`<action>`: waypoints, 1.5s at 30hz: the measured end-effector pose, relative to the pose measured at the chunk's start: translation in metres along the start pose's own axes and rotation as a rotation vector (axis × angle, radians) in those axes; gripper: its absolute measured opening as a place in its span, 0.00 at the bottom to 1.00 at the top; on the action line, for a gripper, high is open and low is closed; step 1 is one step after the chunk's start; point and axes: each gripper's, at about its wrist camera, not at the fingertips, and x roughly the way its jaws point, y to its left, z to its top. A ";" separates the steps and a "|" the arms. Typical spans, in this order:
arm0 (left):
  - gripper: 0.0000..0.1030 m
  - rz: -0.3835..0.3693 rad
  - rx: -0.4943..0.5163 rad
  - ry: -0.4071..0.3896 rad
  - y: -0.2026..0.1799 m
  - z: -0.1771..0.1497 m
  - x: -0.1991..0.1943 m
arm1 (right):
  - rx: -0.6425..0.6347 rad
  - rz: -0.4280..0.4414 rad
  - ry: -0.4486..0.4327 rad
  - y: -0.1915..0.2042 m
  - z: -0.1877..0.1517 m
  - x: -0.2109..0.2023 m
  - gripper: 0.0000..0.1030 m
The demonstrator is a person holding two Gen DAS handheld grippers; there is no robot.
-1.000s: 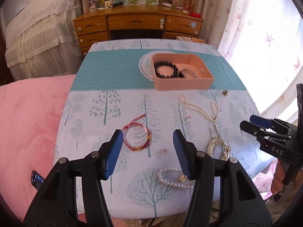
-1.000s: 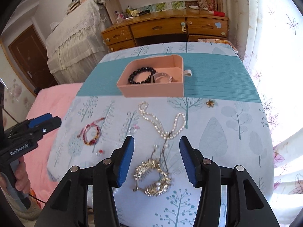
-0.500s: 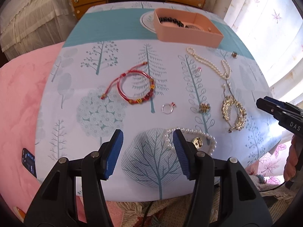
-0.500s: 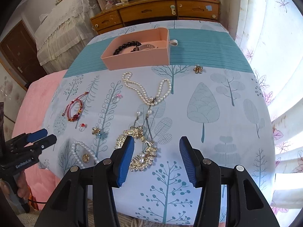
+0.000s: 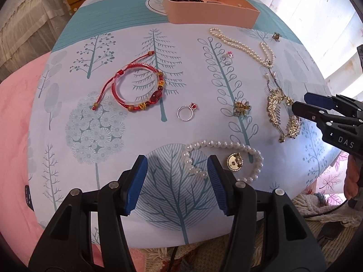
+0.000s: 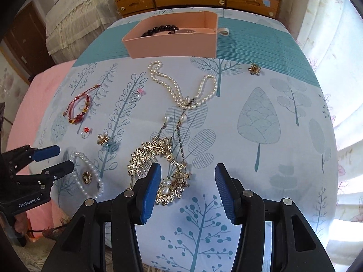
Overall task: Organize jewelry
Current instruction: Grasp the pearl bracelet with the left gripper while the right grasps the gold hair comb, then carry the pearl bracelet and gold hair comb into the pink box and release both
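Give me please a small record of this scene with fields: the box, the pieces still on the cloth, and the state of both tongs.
box: pink box at the far side, black bead bracelet inside
on cloth: red cord bracelet, silver ring, pearl bracelet, pearl necklace, gold hair comb
left tongs: open, empty, near the pearl bracelet
right tongs: open, empty, near the gold hair comb

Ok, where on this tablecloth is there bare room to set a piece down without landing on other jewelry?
Widest bare cloth: right of the pearl necklace, below the gold flower brooch. Another patch: the teal band left of the pink box, above the red bracelet. Crowded: near edge around the pearl bracelet and gold hair comb.
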 end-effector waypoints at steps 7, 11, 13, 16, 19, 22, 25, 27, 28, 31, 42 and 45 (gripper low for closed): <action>0.50 0.014 0.034 0.044 -0.002 0.007 0.009 | -0.134 -0.029 0.023 0.023 0.007 0.018 0.39; 0.50 0.022 0.068 0.061 -0.005 0.012 0.012 | -0.180 -0.031 0.024 0.029 0.009 0.022 0.25; 0.50 0.021 0.085 0.073 -0.007 0.015 0.013 | -0.179 -0.022 0.019 0.030 0.009 0.023 0.21; 0.39 0.012 0.130 0.100 -0.014 0.020 0.014 | -0.160 0.003 0.013 0.026 0.010 0.022 0.21; 0.26 0.003 0.184 0.159 -0.023 0.031 0.017 | -0.139 0.024 0.011 0.021 0.008 0.021 0.19; 0.17 -0.003 0.245 0.221 -0.031 0.042 0.021 | -0.129 0.047 0.017 0.016 0.011 0.021 0.17; 0.07 -0.003 0.255 0.260 -0.034 0.052 0.024 | -0.123 0.053 0.018 0.011 0.011 0.021 0.14; 0.07 -0.020 0.219 0.279 -0.029 0.060 0.026 | -0.111 0.053 0.016 0.007 0.011 0.020 0.13; 0.05 -0.036 0.199 0.286 -0.026 0.063 0.026 | -0.098 0.059 0.016 0.004 0.011 0.019 0.10; 0.05 -0.087 0.133 0.285 -0.015 0.072 0.023 | -0.073 0.070 0.009 -0.004 0.011 0.015 0.10; 0.05 -0.169 0.084 0.143 -0.005 0.098 -0.046 | -0.040 0.099 -0.054 -0.015 0.015 -0.016 0.10; 0.05 -0.160 0.104 0.093 -0.017 0.105 -0.072 | -0.040 0.115 -0.080 -0.012 0.018 -0.030 0.10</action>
